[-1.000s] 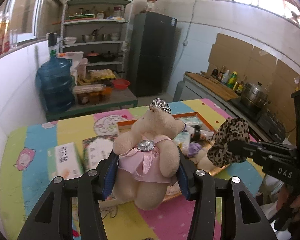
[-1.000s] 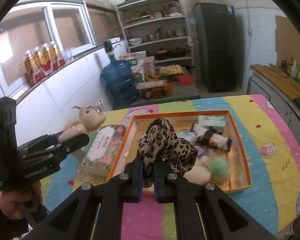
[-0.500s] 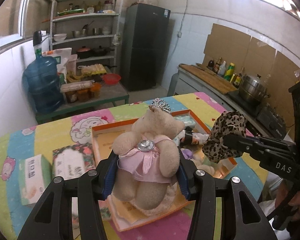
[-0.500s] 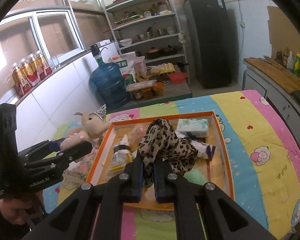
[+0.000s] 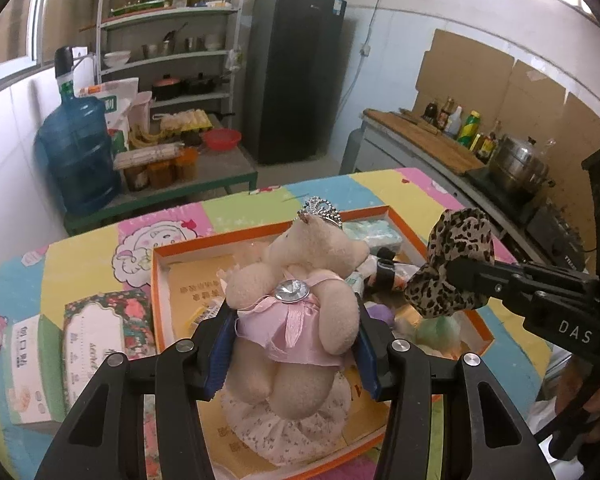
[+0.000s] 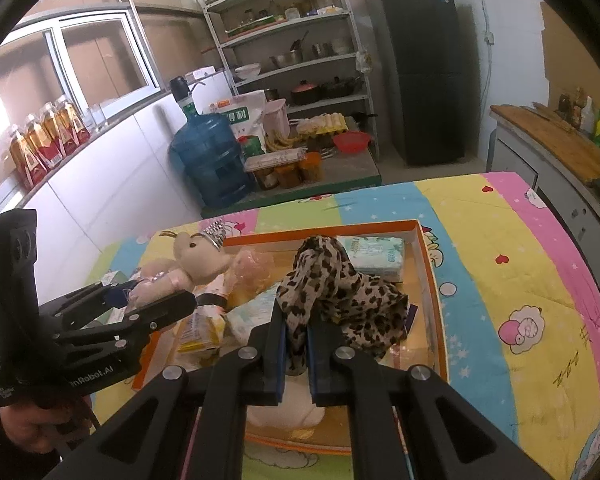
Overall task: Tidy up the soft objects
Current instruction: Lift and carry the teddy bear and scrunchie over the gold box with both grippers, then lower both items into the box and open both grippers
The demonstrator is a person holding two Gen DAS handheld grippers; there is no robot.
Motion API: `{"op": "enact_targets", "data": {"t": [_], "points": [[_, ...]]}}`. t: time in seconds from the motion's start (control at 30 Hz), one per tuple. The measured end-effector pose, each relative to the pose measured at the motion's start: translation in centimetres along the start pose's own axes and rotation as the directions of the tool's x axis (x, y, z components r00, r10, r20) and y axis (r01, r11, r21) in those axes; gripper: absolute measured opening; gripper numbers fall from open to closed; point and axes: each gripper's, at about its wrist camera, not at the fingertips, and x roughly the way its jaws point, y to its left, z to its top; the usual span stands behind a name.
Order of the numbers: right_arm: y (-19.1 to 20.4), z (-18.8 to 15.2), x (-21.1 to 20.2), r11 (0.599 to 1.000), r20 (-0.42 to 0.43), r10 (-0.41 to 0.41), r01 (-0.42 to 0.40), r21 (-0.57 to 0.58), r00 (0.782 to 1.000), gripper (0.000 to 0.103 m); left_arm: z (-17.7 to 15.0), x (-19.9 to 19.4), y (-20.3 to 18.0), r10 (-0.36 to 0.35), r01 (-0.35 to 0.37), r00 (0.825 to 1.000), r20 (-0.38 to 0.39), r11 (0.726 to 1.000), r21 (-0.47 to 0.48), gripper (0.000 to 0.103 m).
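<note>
The left gripper (image 5: 296, 344) is clamping a teddy (image 5: 300, 304) and the right gripper (image 6: 296, 344) is pinching a scarf (image 6: 340, 284) above the crowded orange tray (image 6: 430, 276), where either, if released carelessly, is risking snagging or spilling over the rim.

A cream teddy bear (image 5: 300, 280) in a pink dress, a leopard-spotted cloth (image 6: 340, 292), an orange-rimmed box (image 5: 156, 296) and a pastel cartoon-printed worktop cover (image 6: 500, 240) are seen.

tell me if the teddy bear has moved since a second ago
Yes. The left gripper has carried the teddy bear from beside the orange box to over its inside, and the tissue boxes are now off to the left.
</note>
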Motion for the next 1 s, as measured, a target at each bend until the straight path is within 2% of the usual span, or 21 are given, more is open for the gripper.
{"op": "enact_targets", "data": {"t": [0.63,1.0], "points": [[-2.0,0.2,4.8,0.998,-0.082,0.067,-0.066,0.012,0.994,0.009,-0.5,5.2,-0.4,0.020,-0.022,0.993,-0.113,1.000,-0.019,0.053],[-2.1,0.2,6.7,0.995,-0.116,0.105,-0.103,0.016,0.988,0.009,-0.6,5.7,-0.8,0.005,-0.007,0.995,-0.103,1.000,-0.020,0.054]]}}
